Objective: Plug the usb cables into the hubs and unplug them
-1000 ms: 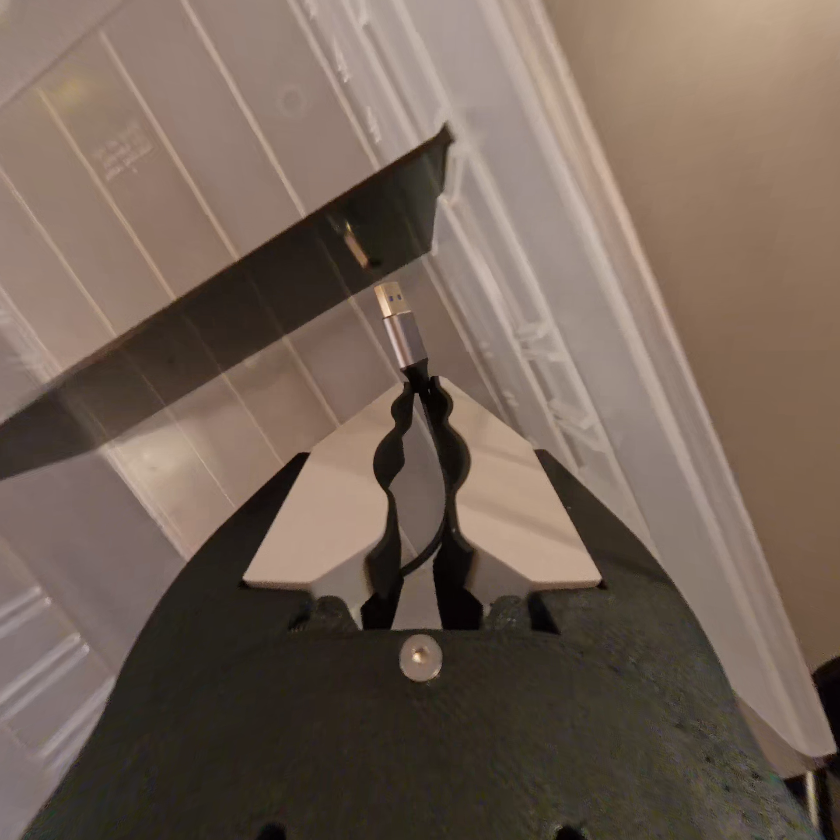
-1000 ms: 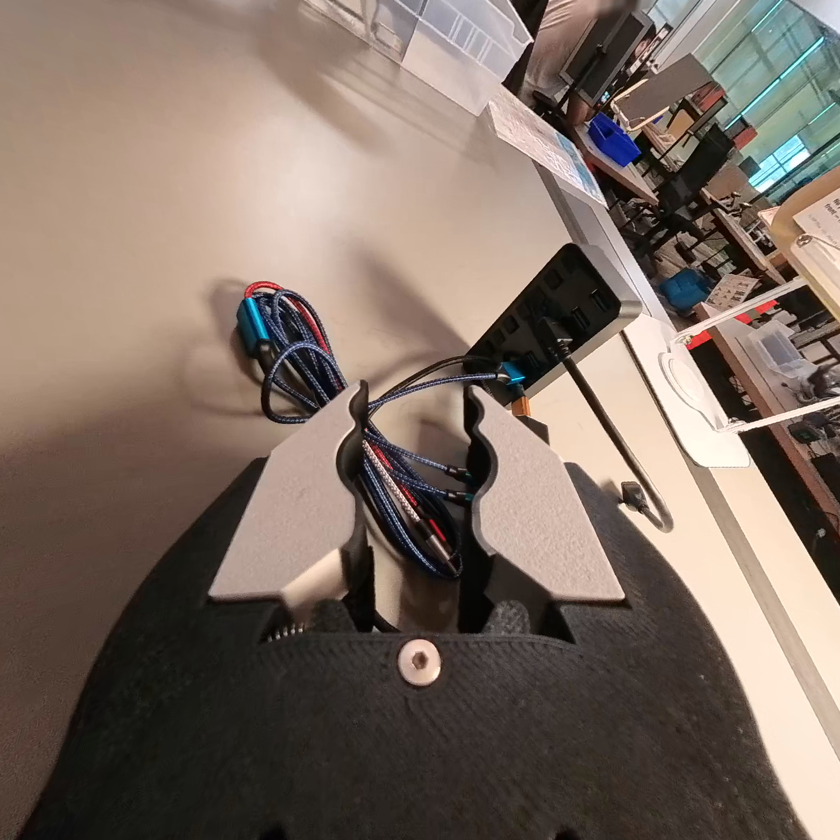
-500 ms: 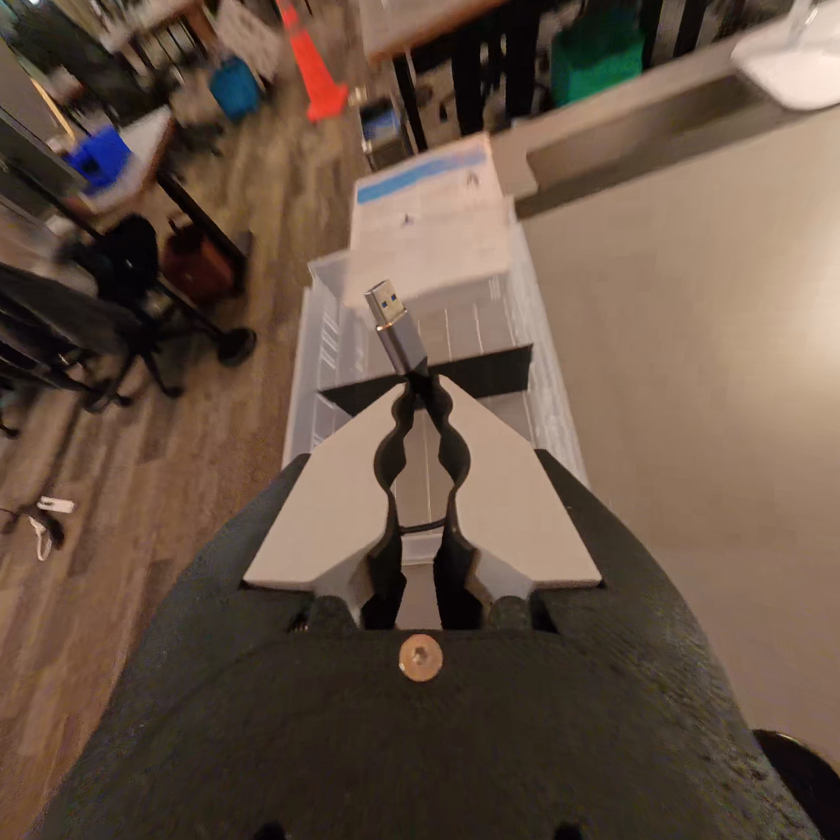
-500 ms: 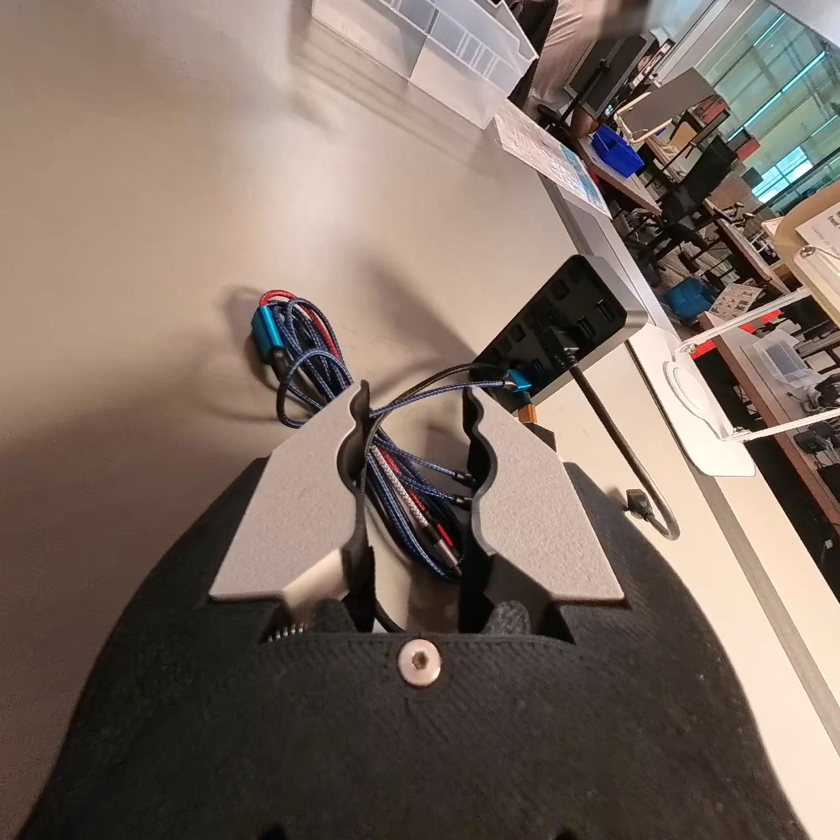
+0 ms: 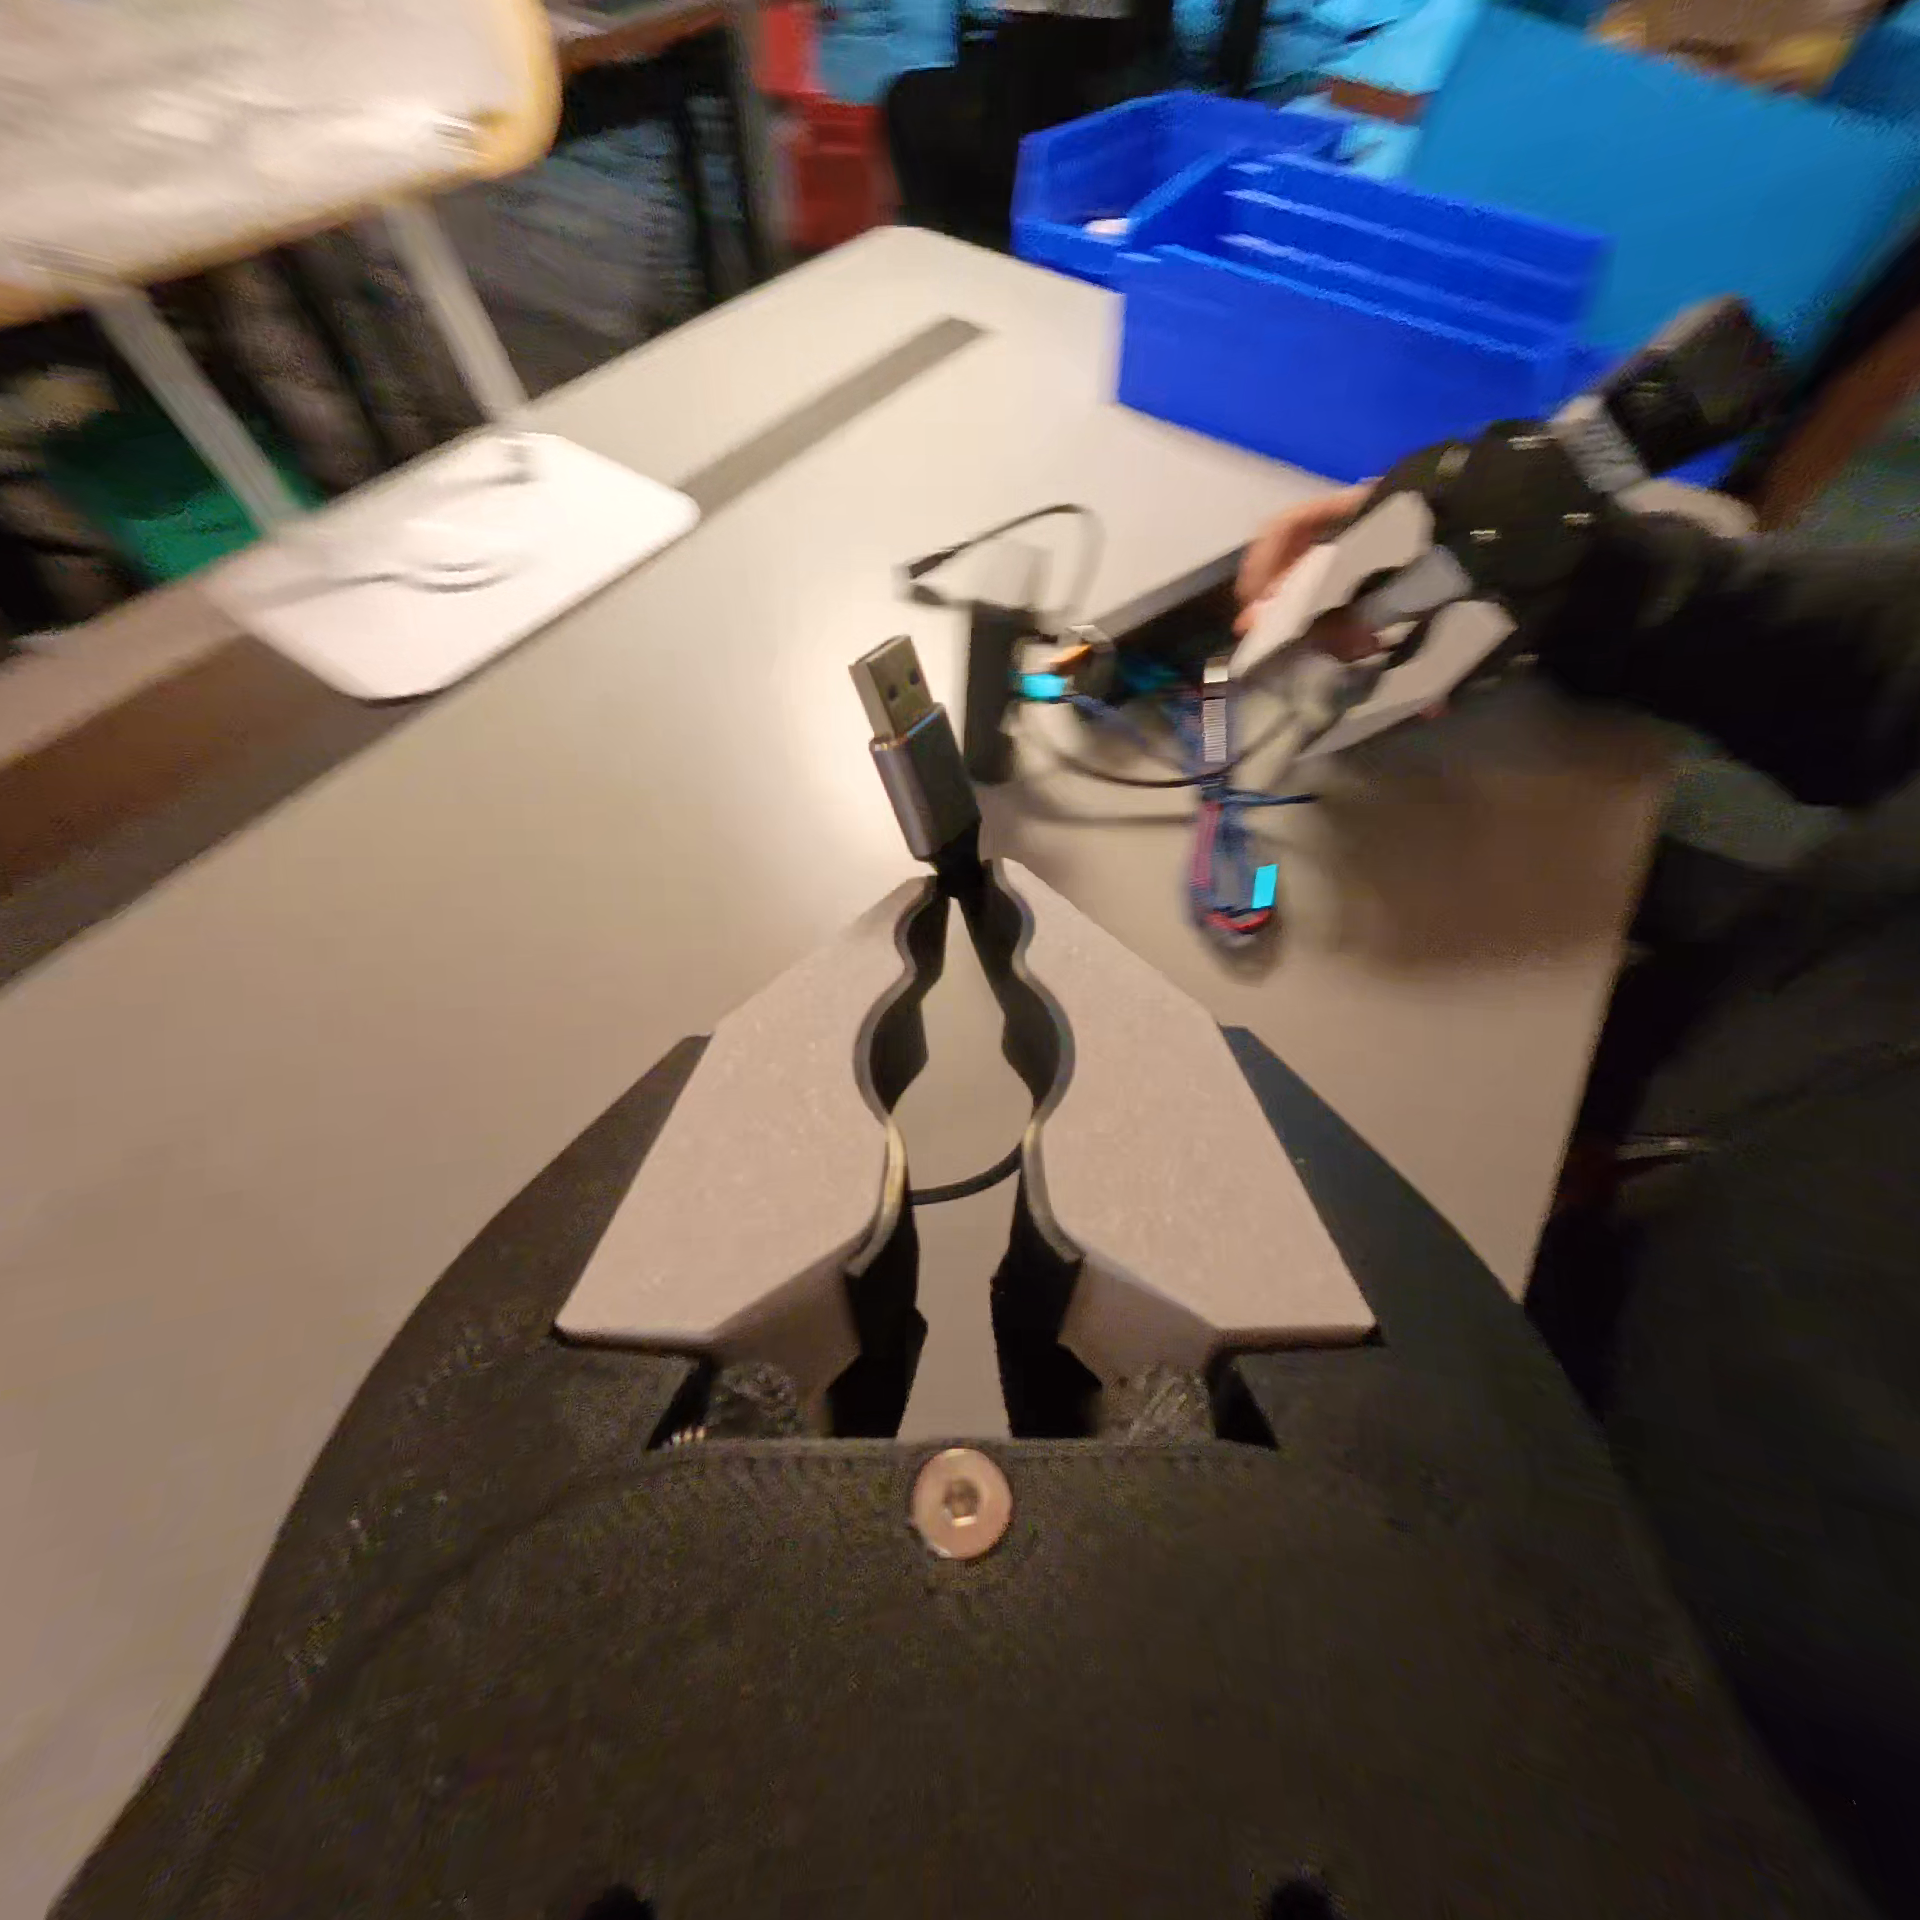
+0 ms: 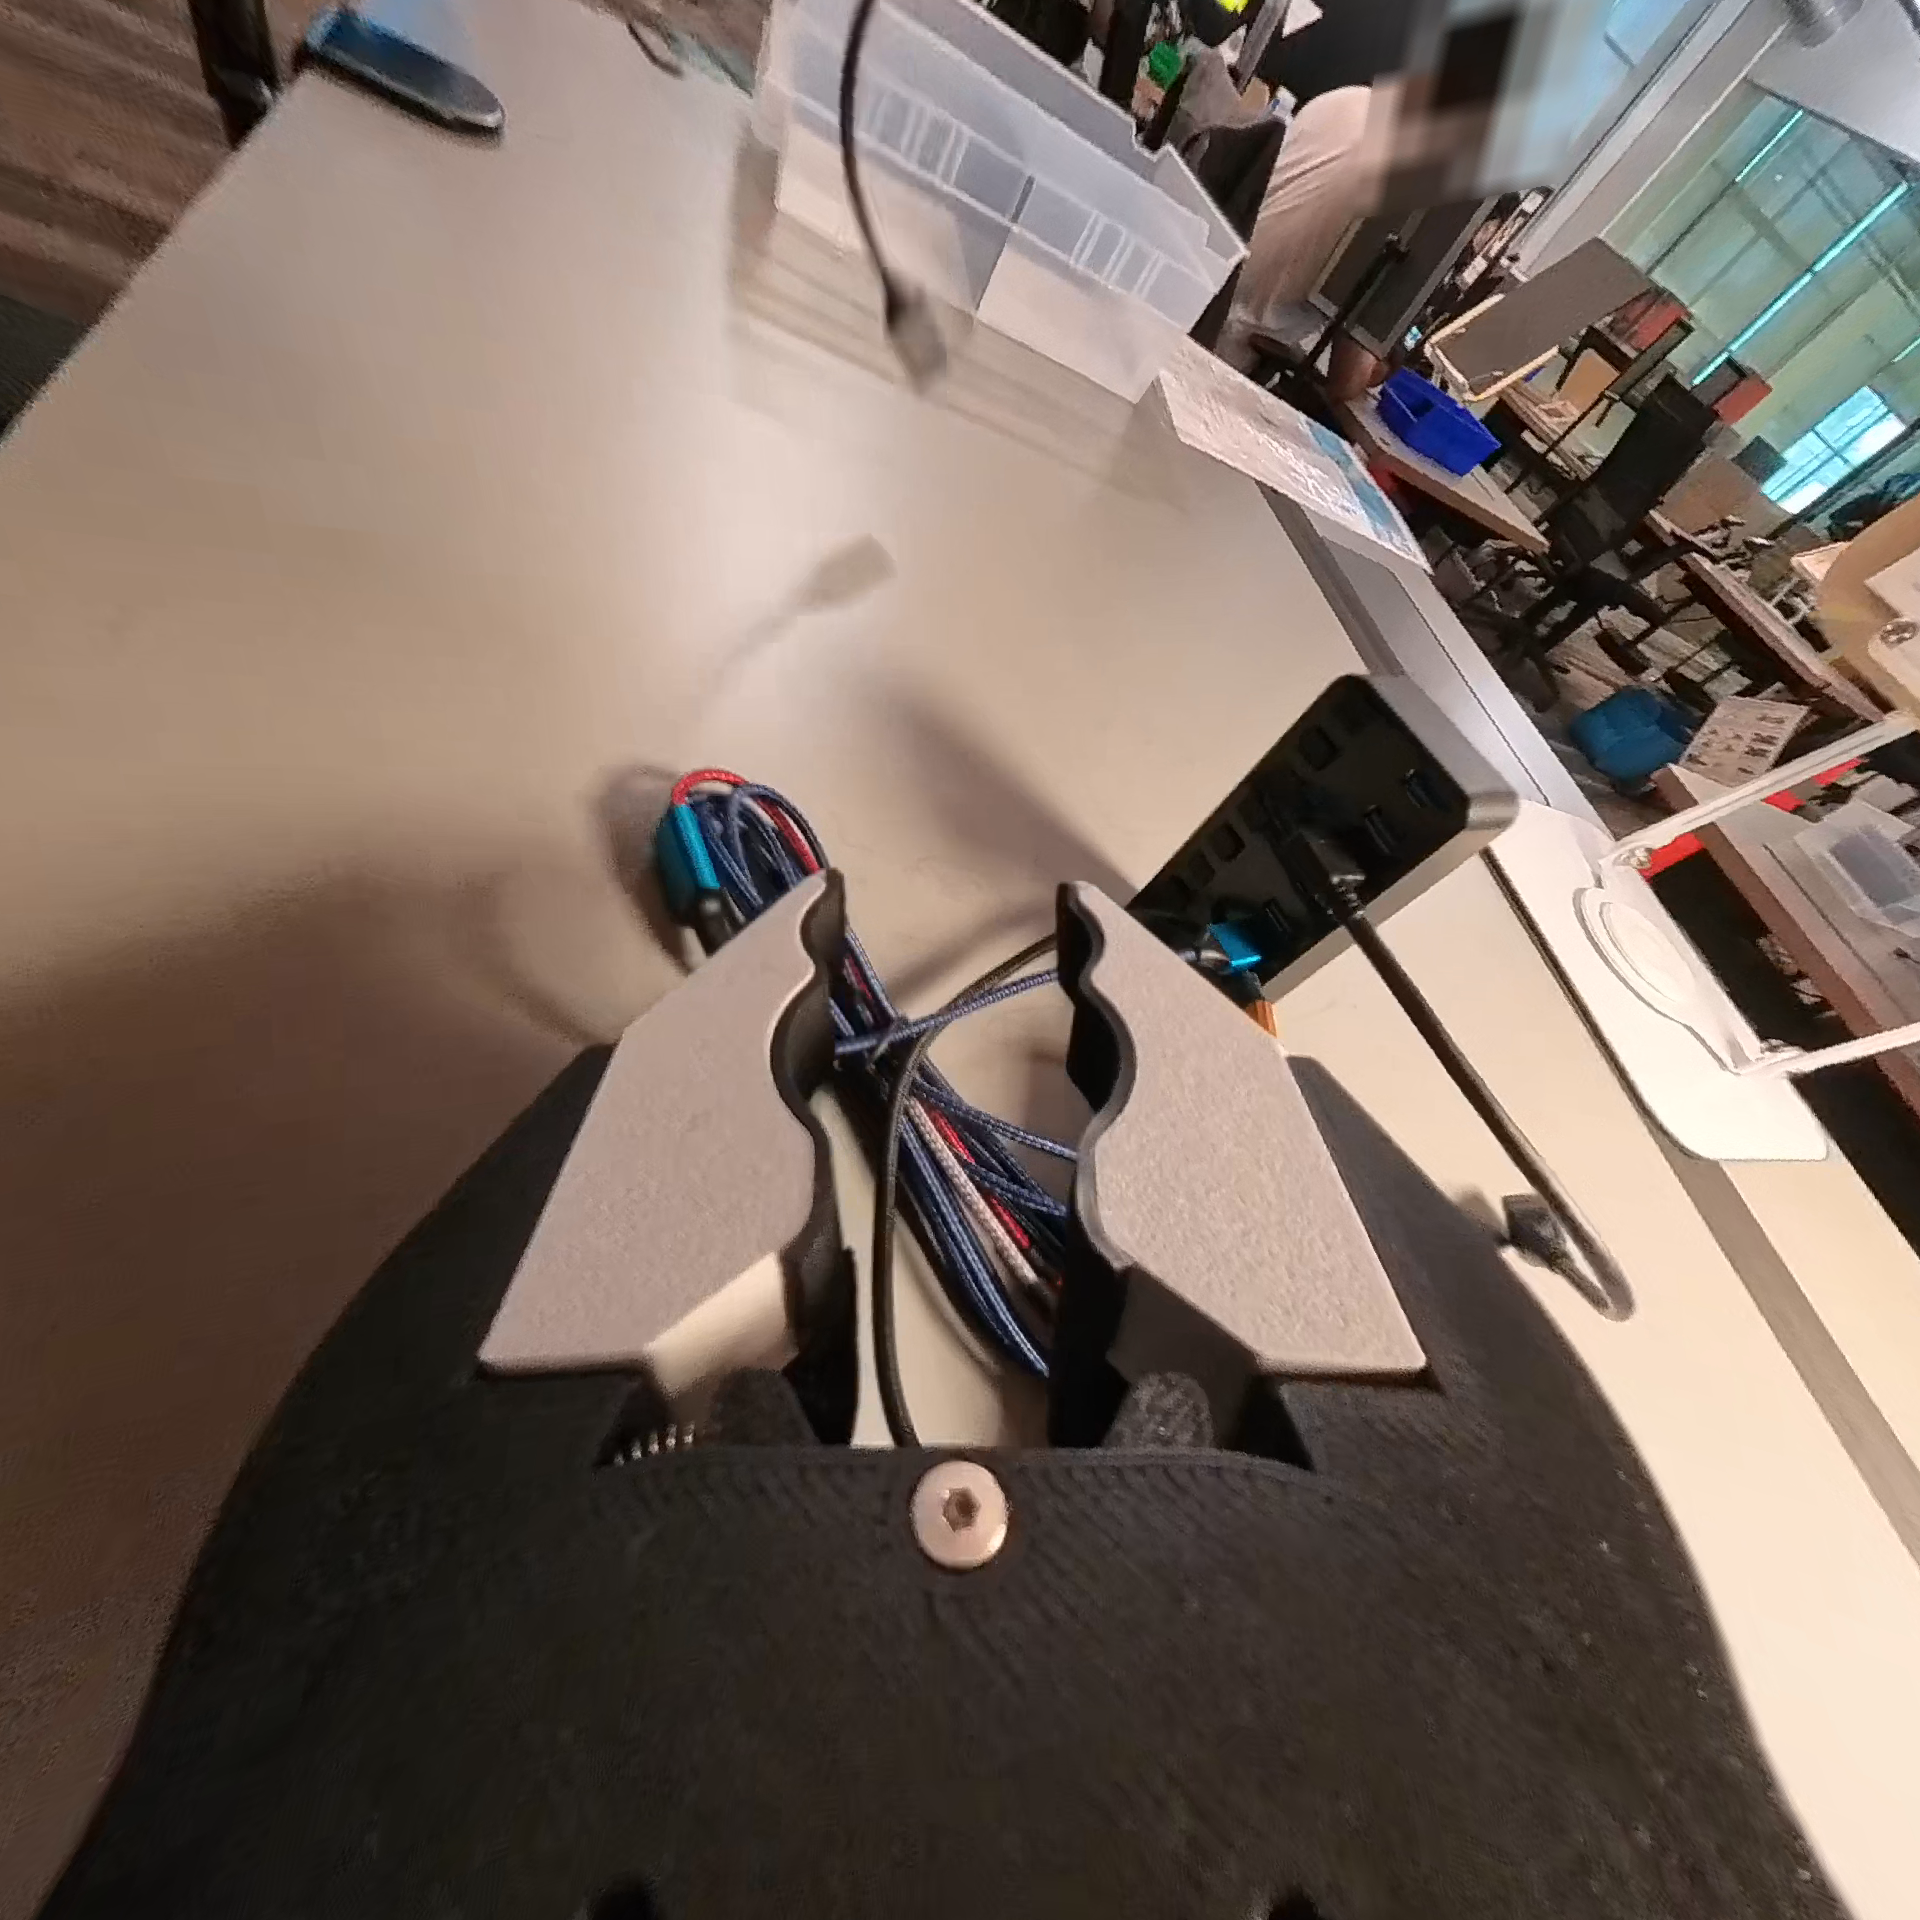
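My left gripper [image 5: 971,883] is shut on a thin black cable just behind its grey USB plug [image 5: 914,748], which sticks up and forward above the table. Ahead to the right lies the dark hub [image 5: 1164,613], with my right gripper [image 5: 1340,644] over a bundle of blue and red cables [image 5: 1226,862]. In the right wrist view my right gripper [image 6: 948,914] is open above that bundle [image 6: 748,842]. The black hub [image 6: 1320,831] stands just past its right finger, with a black cable [image 6: 1455,1049] and a blue plug [image 6: 1236,945] in its ports. A blurred black cable end [image 6: 920,332] dangles farther off.
Blue bins [image 5: 1330,301] stand behind the hub in the left wrist view. A white stand base [image 5: 457,582] sits near the table's edge; it also shows in the right wrist view [image 6: 1683,1029]. Clear plastic bins [image 6: 987,208] and a paper sheet [image 6: 1278,457] lie at the far end. My hands' fingertips stand some 25 cm from each other. My right tips are roughly 9 cm from the black hub [image 6: 1320,831].
My left gripper has swung away from the clear bin, still holding the plug, and now faces the hub and right gripper. A dangling cable end has come into the right wrist view.
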A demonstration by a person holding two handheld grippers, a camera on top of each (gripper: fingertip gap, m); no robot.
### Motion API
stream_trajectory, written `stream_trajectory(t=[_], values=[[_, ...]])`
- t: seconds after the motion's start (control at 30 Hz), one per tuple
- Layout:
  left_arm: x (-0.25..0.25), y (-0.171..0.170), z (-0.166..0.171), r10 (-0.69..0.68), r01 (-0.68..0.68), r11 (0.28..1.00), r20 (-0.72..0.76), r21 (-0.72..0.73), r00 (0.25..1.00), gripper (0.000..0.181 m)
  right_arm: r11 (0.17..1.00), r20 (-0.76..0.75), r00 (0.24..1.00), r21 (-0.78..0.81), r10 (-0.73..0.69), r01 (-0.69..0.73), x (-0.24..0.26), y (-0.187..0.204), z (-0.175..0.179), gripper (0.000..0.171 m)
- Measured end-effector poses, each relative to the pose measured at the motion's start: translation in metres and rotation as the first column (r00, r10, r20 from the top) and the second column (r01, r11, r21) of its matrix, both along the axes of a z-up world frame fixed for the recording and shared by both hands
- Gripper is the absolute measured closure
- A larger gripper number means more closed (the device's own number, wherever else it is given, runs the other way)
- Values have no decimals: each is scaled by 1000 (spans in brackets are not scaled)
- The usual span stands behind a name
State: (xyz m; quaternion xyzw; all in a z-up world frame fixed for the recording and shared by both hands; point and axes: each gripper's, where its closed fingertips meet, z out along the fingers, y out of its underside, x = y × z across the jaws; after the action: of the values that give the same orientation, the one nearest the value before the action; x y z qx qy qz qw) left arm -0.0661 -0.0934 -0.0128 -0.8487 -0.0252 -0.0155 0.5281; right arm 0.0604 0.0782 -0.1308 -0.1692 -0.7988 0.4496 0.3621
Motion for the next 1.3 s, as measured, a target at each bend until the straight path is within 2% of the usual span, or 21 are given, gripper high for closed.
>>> stream_trajectory(t=[0.13,0.23,0.4,0.57,0.77,0.87,1.0,1.2,1.3], values=[[55,74,-48,-249,245,968,122,50,961,171,999,7,1000,-50,7,-6,1,-5,5,131],[85,112,-73,-349,344,937,142,62,926,172,997,8,1000,-75,2,-2,0,-6,8,131],[117,144,-93,-453,442,891,127,109,882,172,991,15,999,-132,-29,30,-5,-6,14,132],[127,158,-105,-476,462,876,98,139,874,172,978,35,999,-207,-30,36,-7,-8,18,135],[122,162,-106,-421,399,904,157,156,893,172,978,30,998,-204,-48,53,-9,-8,18,137],[113,166,-110,-322,290,946,301,145,898,172,970,65,996,-234,-58,72,-12,-8,17,140],[113,167,-108,-233,182,971,465,152,854,172,959,94,993,-268,-69,92,-15,-8,17,142],[121,169,-99,-99,-8,982,555,187,826,172,913,137,989,-396,-49,100,-14,-7,30,143],[120,169,-100,-40,-63,982,522,178,852,172,884,169,984,-449,-59,130,-16,-4,35,144]])
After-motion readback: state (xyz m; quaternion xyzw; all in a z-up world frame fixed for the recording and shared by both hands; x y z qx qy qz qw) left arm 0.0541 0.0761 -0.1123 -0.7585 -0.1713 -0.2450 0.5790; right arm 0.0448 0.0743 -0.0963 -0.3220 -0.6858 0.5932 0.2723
